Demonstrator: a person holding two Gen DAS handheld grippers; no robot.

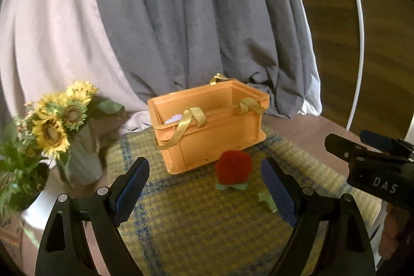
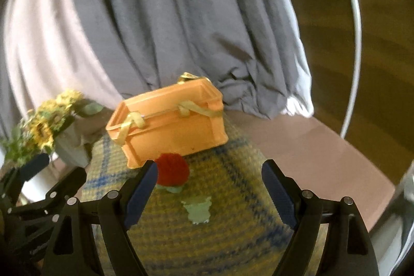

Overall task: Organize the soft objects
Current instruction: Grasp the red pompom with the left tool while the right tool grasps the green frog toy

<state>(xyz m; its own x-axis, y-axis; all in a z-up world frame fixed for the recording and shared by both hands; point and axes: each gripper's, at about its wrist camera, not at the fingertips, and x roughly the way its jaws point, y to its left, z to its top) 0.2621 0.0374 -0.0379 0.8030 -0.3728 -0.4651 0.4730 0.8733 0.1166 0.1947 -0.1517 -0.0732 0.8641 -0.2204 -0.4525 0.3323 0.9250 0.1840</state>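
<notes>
both grippers spread wide, empty, over the mat
a hasty grab could knock the red pompom (image 2: 172, 170) against the orange crate (image 2: 168, 120), or pinch mat instead of the green felt piece (image 2: 198, 210).

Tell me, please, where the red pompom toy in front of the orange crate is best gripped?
Grip the red pompom across its round fluffy middle, coming from above and the near side. The crate blocks the far side, and the green base lies flat on the mat.

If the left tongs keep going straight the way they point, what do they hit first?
Probably the red pompom, centred between the open left tongs on the mat; the orange crate sits just behind. Depth is uncertain.
</notes>
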